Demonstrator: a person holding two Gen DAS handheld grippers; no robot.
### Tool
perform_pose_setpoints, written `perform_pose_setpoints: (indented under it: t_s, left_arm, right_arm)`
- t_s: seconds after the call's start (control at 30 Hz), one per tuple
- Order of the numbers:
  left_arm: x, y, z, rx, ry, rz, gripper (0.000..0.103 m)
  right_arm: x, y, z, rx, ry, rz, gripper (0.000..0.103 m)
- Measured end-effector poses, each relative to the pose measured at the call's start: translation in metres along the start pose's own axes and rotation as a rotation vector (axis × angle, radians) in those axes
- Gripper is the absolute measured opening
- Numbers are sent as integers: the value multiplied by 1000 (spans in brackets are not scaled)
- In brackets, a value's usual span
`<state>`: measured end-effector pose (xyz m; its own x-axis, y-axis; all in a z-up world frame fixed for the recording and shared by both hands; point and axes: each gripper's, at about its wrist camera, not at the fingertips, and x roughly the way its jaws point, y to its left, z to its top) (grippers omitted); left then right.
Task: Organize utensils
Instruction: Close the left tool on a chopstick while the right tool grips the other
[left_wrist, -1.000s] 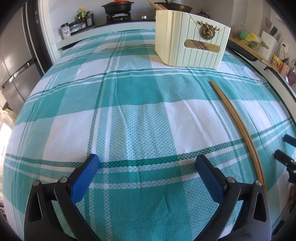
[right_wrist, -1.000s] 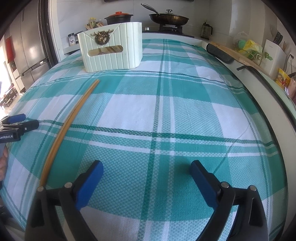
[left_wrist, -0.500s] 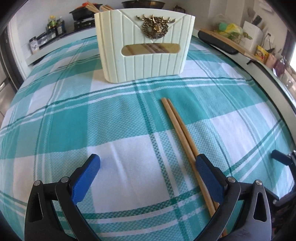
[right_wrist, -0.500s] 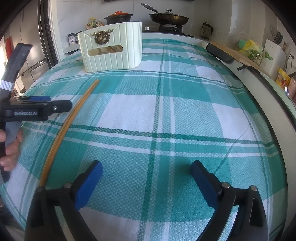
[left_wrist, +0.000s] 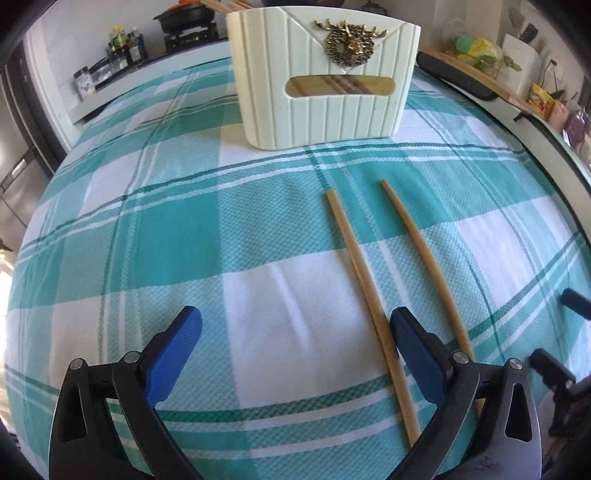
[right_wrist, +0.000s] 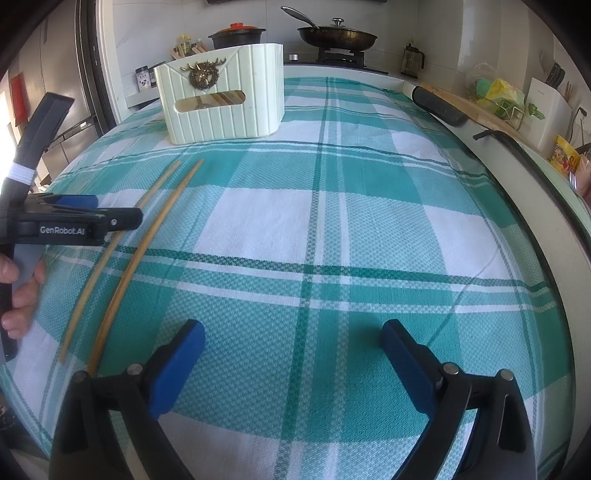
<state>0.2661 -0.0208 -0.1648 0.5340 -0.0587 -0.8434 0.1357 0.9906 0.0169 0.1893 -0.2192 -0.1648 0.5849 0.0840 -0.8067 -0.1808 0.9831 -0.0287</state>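
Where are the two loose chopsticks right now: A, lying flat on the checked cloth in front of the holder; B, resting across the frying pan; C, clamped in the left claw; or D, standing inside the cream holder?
A: both chopsticks lie flat on the checked cloth in front of the cream holder, and the left claw is open with nothing in it.

Each camera looks low and forward over its own jaws across the cloth (left_wrist: 184, 229). The left view faces the holder (left_wrist: 325, 74) at 12 o'clock, near. The right view sits farther back, with the holder (right_wrist: 221, 103) at 11 o'clock. Both views share the chopsticks (left_wrist: 362, 273).
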Motion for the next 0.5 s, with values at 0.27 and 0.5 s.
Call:
perform_pose_setpoints:
  t_s: [0.27, 0.5]
  left_arm:
    - [-16, 41, -10, -24, 11, 14, 101]
    - [-45, 55, -24, -129, -44, -52, 101]
  right_arm:
    - [0, 0, 0, 0, 1, 0, 98]
    - [0, 0, 0, 0, 2, -1, 98]
